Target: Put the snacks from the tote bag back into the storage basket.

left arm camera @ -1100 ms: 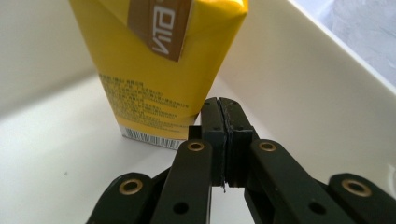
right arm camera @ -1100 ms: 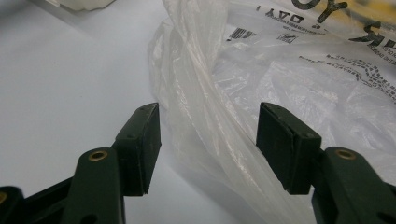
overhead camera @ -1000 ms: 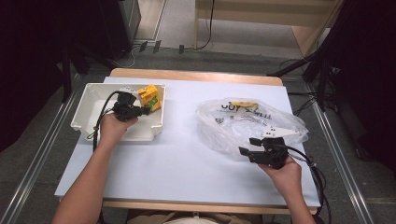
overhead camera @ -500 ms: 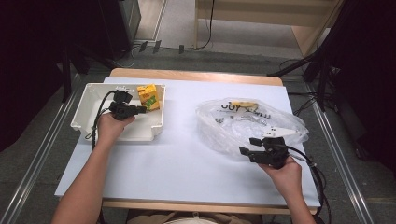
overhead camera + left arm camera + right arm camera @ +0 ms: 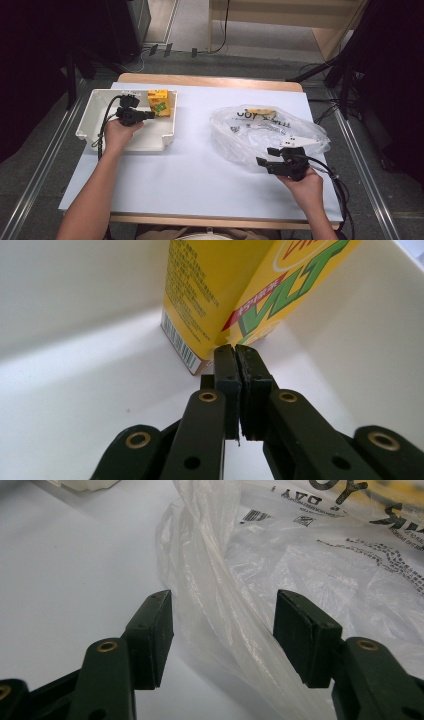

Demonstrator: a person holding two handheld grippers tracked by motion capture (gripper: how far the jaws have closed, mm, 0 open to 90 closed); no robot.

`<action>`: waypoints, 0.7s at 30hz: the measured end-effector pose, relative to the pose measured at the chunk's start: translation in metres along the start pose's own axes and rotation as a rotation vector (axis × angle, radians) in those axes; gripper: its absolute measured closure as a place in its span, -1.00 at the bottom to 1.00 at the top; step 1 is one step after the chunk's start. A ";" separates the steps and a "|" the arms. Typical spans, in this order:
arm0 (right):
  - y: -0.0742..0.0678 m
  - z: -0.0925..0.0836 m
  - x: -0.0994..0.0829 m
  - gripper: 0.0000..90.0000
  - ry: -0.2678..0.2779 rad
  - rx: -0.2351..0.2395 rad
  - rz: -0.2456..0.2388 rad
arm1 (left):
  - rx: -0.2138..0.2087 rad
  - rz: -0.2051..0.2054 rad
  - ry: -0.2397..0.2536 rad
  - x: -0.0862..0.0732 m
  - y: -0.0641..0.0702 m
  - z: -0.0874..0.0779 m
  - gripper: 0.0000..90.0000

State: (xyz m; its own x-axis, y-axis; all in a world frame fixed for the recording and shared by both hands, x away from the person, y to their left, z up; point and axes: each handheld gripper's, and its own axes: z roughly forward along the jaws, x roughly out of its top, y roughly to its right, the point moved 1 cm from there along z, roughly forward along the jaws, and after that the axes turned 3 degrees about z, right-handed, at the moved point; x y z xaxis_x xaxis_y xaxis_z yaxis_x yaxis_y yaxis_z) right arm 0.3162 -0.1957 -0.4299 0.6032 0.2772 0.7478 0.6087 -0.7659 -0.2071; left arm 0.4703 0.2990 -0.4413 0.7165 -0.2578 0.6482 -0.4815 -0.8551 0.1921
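The table (image 5: 195, 170), white-topped, carries two large things: a white plastic bin (image 5: 95, 122) at the far left and a clear plastic bag (image 5: 260, 132) with black print at the right. A yellow juice carton (image 5: 159, 102) stands upright in the far right corner of the bin.

The left hand-held gripper (image 5: 149, 115) is inside the bin with its jaws fully together and nothing between them; the tips are at the lower corner edge of the carton (image 5: 235, 295), touching or just short of it. Judged step: taking the carton out of the bin. For a sound grip the jaws would have to be spread wider than the carton and set over two flat faces, not the corner, above the base. The bin walls close behind and beside the carton leave little room; entry from the open near side or from above is judged easier.

The right hand-held gripper (image 5: 266, 156) is at the near edge of the bag, jaws wide apart. A bunched fold of the film (image 5: 225, 605) lies between the pads without being pressed. A deep pinch on the fold is advised, since thin film is likely to slip.

A yellow item (image 5: 262, 111) is seen at the bag's far side.
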 end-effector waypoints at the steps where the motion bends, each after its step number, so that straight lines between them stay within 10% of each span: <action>1: 0.000 0.000 0.000 -0.06 0.000 0.000 0.000 | 0.000 0.000 0.000 0.000 0.000 0.000 0.98; 21: 0.000 -0.002 0.001 -0.05 0.016 0.012 -0.006 | -0.097 0.050 -0.052 0.004 0.022 -0.016 0.13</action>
State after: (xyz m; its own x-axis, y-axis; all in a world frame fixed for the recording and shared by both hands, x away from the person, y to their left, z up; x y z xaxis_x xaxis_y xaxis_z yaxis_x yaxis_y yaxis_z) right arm 0.3153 -0.1965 -0.4279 0.5918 0.2723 0.7587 0.6183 -0.7573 -0.2105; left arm 0.4543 0.2864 -0.4226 0.7148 -0.3241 0.6197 -0.5619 -0.7937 0.2330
